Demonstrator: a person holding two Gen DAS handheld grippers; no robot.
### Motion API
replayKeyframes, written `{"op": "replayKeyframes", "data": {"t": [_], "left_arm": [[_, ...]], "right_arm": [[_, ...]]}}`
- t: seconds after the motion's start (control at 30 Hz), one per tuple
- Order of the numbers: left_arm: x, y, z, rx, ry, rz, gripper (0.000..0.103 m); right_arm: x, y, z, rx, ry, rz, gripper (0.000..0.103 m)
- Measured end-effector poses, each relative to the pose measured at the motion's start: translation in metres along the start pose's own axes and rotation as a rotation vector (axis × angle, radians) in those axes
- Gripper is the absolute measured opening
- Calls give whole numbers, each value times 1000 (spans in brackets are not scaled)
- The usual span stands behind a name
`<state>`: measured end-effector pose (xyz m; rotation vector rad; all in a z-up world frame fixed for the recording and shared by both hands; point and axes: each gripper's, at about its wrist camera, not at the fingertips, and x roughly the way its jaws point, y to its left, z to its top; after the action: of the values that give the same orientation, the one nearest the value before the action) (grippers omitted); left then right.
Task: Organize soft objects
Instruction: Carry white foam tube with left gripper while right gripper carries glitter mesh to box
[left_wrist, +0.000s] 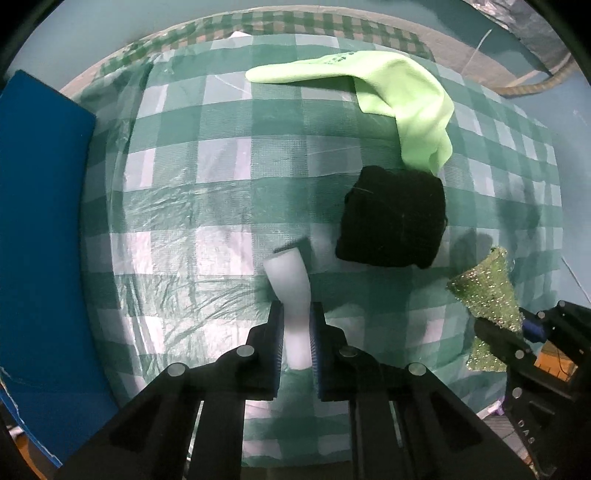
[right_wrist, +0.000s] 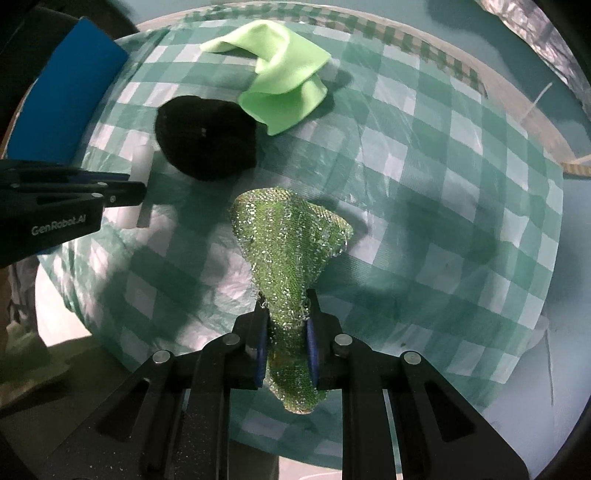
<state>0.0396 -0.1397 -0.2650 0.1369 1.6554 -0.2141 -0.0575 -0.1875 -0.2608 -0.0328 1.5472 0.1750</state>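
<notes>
In the left wrist view, the left tongs (left_wrist: 296, 314) are clenching a white foam piece (left_wrist: 291, 291) at the lower centre of the frame, its pale upper end sticking out above the blue pads and bending toward the left. Just right of it a black cloth bundle (left_wrist: 393, 218) is lying on the green checked table (left_wrist: 184, 206), and a light green cloth (left_wrist: 399, 99) is draping across the upper right, its lower tip touching the black bundle. A blue board (left_wrist: 40, 229) is standing along the left edge.

In the right wrist view, the right tongs (right_wrist: 286, 308) are gripping a glittery green mesh cloth (right_wrist: 291, 240) at lower centre, the cloth fanning out wide above the pads. The left tongs are showing at the left edge, beside the black bundle in the upper left.
</notes>
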Motion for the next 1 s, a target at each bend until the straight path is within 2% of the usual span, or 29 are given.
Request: {"op": "replayKeyframes", "data": {"t": [0.3, 0.73, 1.0], "left_arm": [[-10, 20, -23, 48, 1, -4, 13], [-46, 51, -54, 171, -58, 80, 13], [-73, 69, -71, 186, -101, 69, 13]], "right_arm": [[-35, 1, 19, -34, -11, -3, 16], [-59, 19, 27, -87, -35, -7, 16], [-80, 34, 36, -103, -49, 25, 16]]}}
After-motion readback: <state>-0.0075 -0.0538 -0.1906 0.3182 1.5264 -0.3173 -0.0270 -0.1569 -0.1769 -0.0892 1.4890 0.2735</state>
